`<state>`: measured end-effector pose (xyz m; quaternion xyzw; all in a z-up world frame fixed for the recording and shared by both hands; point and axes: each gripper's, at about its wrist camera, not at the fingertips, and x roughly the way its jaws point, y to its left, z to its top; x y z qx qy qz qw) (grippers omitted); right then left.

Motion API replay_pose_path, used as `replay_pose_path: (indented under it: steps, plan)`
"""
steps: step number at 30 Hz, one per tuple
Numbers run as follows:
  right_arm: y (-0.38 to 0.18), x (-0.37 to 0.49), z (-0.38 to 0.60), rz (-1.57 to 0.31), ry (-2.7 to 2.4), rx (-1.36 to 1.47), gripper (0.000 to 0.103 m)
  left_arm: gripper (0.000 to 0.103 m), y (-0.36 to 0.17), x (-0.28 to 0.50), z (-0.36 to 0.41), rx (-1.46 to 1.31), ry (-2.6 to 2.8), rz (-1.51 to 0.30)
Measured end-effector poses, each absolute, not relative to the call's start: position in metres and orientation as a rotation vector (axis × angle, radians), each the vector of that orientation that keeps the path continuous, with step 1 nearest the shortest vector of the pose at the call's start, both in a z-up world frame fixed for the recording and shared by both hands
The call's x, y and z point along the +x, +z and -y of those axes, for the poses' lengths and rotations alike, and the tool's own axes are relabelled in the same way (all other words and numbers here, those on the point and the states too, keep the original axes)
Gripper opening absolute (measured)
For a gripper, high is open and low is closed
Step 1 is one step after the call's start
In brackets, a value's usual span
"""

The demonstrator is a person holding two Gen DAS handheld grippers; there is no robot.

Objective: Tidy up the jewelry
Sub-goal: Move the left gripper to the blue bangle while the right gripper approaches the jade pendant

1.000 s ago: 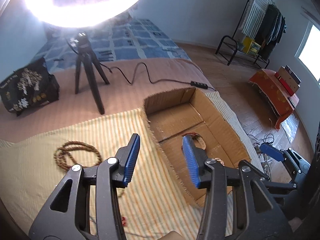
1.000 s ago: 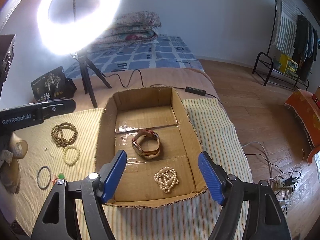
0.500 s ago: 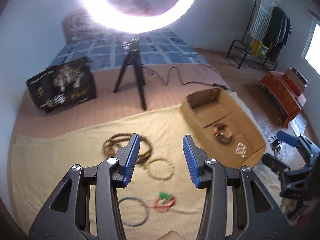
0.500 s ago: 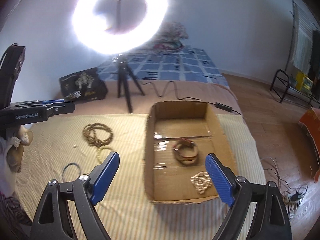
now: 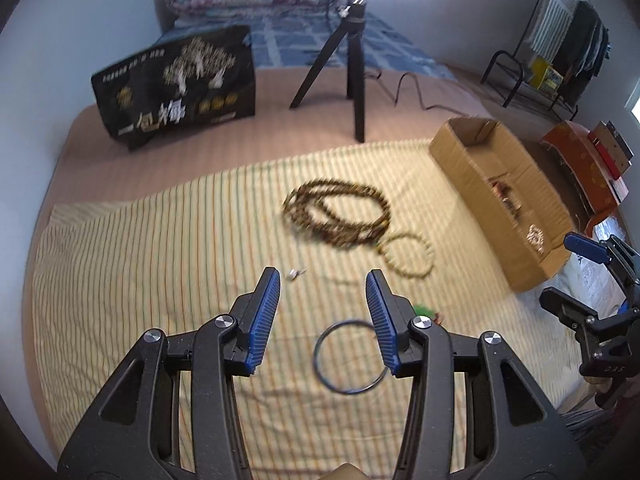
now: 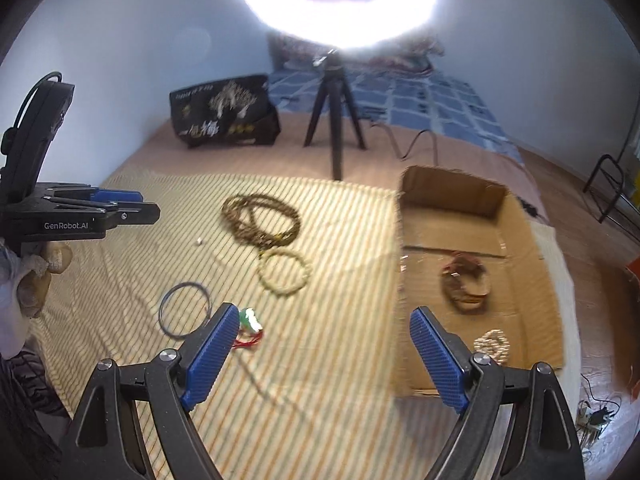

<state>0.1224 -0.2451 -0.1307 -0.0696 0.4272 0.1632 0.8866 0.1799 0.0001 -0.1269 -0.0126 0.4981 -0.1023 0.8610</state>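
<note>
On the striped cloth lie a long brown bead necklace [image 5: 336,216] [image 6: 260,216], a small tan bead bracelet [image 5: 408,252] [image 6: 284,272], a thin dark bangle [image 5: 348,356] [image 6: 184,314] and a red-and-green charm [image 6: 250,330]. A cardboard box [image 6: 452,196] [image 5: 472,168] at the right holds a brown bracelet [image 6: 466,286] and a white pearl piece [image 6: 492,346]. My left gripper [image 5: 323,316] is open and empty, hovering over the bangle. My right gripper [image 6: 320,354] is open and empty, between the charm and the box.
A ring light on a black tripod [image 5: 348,60] [image 6: 334,120] stands behind the cloth, with a cable trailing right. A black printed bag [image 5: 176,84] [image 6: 224,112] sits at the back left. A clothes rack [image 5: 560,40] and an orange stool [image 5: 584,164] stand on the floor at the right.
Both grippers swung left, away from the box toward the loose jewelry on the cloth. The left gripper now hovers above the dark bangle. Both stayed open.
</note>
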Motion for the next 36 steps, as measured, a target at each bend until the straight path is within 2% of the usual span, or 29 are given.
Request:
replay_pose_path:
  steps: [6,10,15,23,24,26,36]
  plan:
    - [-0.163,0.129,0.226,-0.971,0.409,-0.198,0.072,0.045,-0.154,0.177,-0.001,-0.018,-0.243,-1.115]
    - [-0.184,0.133,0.215,-1.035,0.468,-0.220,0.054,0.045,-0.173,0.177,-0.003,-0.018,-0.244,-1.168]
    - [-0.200,0.139,0.201,-1.079,0.510,-0.262,0.045,0.045,-0.189,0.175,-0.004,-0.016,-0.253,-1.218]
    - [-0.214,0.149,0.194,-1.116,0.527,-0.271,0.038,0.045,-0.199,0.174,-0.002,-0.010,-0.270,-1.250]
    - [-0.215,0.150,0.193,-1.118,0.531,-0.272,0.037,0.039,-0.200,0.174,-0.001,-0.002,-0.273,-1.255]
    - [-0.217,0.151,0.190,-1.121,0.535,-0.284,0.036,0.034,-0.203,0.173,0.002,0.011,-0.274,-1.264]
    - [-0.224,0.155,0.179,-1.130,0.540,-0.324,0.028,0.031,-0.213,0.173,0.006,0.044,-0.265,-1.275]
